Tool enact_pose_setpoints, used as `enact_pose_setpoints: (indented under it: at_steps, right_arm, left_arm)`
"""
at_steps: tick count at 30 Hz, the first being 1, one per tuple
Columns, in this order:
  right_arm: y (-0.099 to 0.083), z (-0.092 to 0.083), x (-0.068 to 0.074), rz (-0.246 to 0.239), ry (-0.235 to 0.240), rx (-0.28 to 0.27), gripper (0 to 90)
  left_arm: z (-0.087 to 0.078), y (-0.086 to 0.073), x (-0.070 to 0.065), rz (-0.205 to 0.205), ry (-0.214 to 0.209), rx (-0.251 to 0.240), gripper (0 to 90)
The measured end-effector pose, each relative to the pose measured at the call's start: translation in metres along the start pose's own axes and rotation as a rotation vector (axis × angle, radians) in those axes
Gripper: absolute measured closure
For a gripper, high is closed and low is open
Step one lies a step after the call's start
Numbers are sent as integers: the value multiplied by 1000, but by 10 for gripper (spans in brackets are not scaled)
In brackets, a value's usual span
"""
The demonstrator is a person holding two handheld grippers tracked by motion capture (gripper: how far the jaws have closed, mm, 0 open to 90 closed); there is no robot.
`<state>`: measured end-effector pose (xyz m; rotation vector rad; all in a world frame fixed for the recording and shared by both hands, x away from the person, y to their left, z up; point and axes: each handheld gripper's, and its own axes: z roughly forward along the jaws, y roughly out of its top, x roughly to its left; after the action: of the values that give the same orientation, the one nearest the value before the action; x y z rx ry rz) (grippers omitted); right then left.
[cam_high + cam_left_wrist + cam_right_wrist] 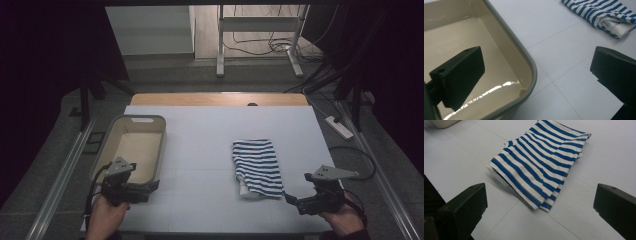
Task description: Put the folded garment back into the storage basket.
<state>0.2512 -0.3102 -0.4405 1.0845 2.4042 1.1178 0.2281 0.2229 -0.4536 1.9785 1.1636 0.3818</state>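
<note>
A folded blue-and-white striped cloth [256, 166] lies flat on the white table top [210, 135], right of centre. In the right gripper view the striped cloth [541, 167] lies just beyond the two wide-apart jaws. My right gripper [292, 200] is open, low over the table near the cloth's near right corner, apart from it. A beige bin [131, 147] with a grey rim stands at the left. My left gripper [150, 187] is open at the bin's near right corner; one jaw hangs over the bin's inside [461, 50], the other outside over the table.
The bin holds nothing that I can see. A wooden strip [220, 98] edges the table's far side. Metal rails run along both sides of the table. Beyond it stand a white frame [260, 35], cables on the floor and a power strip [339, 127].
</note>
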Motion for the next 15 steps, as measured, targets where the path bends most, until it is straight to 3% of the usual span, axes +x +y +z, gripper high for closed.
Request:
enact_pose_setpoints:
  at_steps: [9,15]
  right_arm:
    - [2,5,-1,5,27,-5,0]
    - [4,8,-1,10,38,-5,0]
  left_arm:
    - [13,16,-4,38,-24,-4,0]
    - [22,25,-4,34,-45,-7,0]
